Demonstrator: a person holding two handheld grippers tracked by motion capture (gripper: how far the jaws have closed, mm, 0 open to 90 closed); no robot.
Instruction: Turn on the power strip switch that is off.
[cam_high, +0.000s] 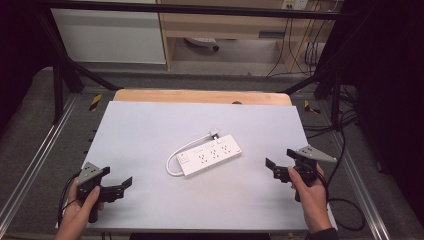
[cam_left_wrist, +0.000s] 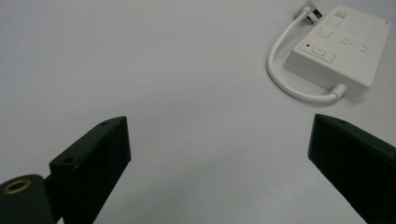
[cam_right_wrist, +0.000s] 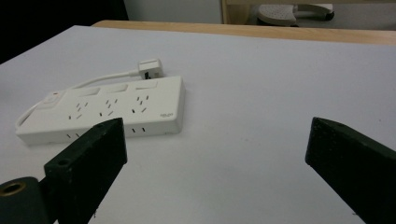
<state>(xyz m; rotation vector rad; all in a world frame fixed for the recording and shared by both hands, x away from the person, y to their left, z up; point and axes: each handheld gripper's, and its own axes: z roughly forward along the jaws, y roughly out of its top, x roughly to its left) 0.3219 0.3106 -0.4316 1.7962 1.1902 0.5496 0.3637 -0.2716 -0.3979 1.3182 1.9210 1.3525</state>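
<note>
At the near edge of the white-surfaced worktop (cam_high: 150, 130), the person's left hand (cam_high: 75, 212) holds the left black two-jaw gripper (cam_high: 120, 186) at the near left corner, its fingers (cam_high: 126, 182) spread wide apart with nothing between them. In the left gripper view those black fingers (cam_left_wrist: 91, 158) frame bare white surface. The person's right hand (cam_high: 311, 197) holds the right black two-jaw gripper (cam_high: 281, 164) near the right edge of the worktop, a little farther in than the left one; its fingers (cam_high: 270, 163) are also parted and empty, pointing toward the middle of the worktop. A grey three-cornered plate sits on top of each gripper, and a black cable trails from each.

Beyond both grippers, about midway across the worktop and well apart from either, lies a white rectangular plastic power strip (cam_high: 211, 155), flat and turned at an angle, with three rows of sockets facing up and a switch at its left end. In the right gripper view the strip (cam_right_wrist: 107, 112) lies ahead and to the left of the fingers (cam_right_wrist: 93, 158). A short white cord (cam_high: 181, 152) loops from the strip's left end around its far side to a white plug (cam_high: 214, 134) lying just beside its far edge.

Farther off, a light wooden board edge (cam_high: 200, 96) shows past the white surface, then grey floor and a pale wooden cabinet (cam_high: 225, 25).
</note>
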